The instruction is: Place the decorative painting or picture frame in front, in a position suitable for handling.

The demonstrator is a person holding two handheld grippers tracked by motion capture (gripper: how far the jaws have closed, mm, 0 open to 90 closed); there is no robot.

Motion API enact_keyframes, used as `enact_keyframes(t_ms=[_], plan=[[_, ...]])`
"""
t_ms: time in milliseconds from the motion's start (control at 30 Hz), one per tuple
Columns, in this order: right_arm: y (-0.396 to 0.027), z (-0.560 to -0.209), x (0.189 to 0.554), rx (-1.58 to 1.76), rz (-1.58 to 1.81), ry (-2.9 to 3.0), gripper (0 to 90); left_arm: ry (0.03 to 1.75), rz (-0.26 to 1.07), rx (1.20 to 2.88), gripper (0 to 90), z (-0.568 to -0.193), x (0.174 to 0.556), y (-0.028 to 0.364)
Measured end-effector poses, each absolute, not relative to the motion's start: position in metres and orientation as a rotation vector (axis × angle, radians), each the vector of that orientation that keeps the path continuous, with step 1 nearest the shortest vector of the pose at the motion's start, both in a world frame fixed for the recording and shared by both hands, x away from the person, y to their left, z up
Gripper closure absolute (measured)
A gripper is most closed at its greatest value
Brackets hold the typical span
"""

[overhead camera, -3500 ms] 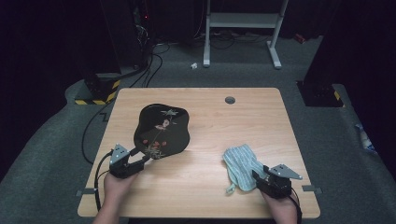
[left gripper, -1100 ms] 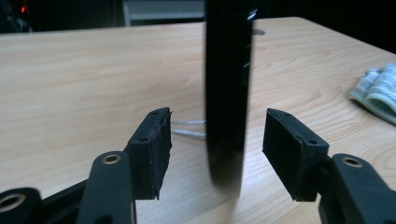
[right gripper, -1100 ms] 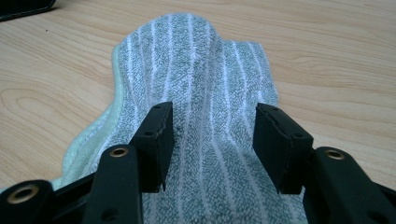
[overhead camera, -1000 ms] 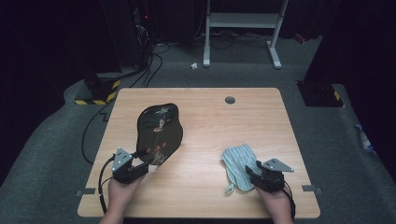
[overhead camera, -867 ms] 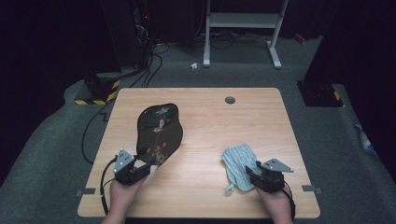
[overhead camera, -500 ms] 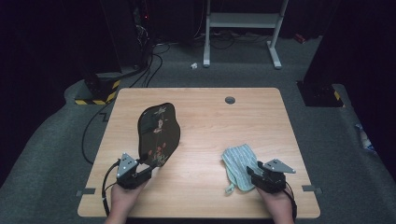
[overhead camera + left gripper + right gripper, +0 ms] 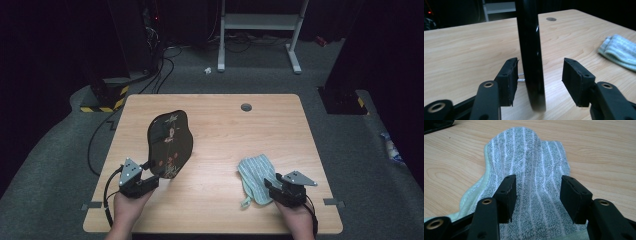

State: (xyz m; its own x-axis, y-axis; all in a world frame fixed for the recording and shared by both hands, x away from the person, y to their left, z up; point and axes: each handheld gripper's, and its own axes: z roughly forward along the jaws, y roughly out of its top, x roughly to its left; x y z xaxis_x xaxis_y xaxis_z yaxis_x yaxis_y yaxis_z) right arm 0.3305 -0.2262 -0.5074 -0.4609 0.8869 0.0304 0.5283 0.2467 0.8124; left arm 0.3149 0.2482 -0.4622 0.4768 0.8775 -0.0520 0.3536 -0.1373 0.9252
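Your left claw (image 7: 150, 181) has the black tray (image 7: 170, 143) standing on edge between its jaws at the near-left of the tabletop (image 7: 225, 125). The tray's long axis runs away from you, tipped slightly right at the far end, its decorated face turned right. In the left gripper view the tray (image 7: 531, 62) stands upright just beside the left pad; the right pad stands clear, and the jaws have just been opening. Your right claw (image 7: 272, 187) sits apart over the striped cloth (image 7: 255, 176), which lies flat at the near-right with its long axis pointing away from you, pads (image 7: 507, 195) astride it without pinching.
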Motion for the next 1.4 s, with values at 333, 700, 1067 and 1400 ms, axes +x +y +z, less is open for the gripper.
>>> enact_keyframes(t_ms=[333,700,1067,1400], plan=[[-0.229,-0.506,0.329,1.302,1.1,2.071,46.9,1.06,0.681,1.697,42.5,-0.437,0.331,0.243],[-0.232,-0.509,0.332,1.319,1.091,2.072,46.9,1.083,0.631,1.682,46.0,-0.429,0.343,0.245],[-0.231,-0.506,0.329,1.3,1.102,2.074,46.8,1.055,0.624,1.71,59.7,-0.419,0.346,0.24],[-0.228,-0.507,0.33,1.288,1.092,2.083,46.8,1.058,0.624,1.718,65.8,-0.423,0.354,0.237]])
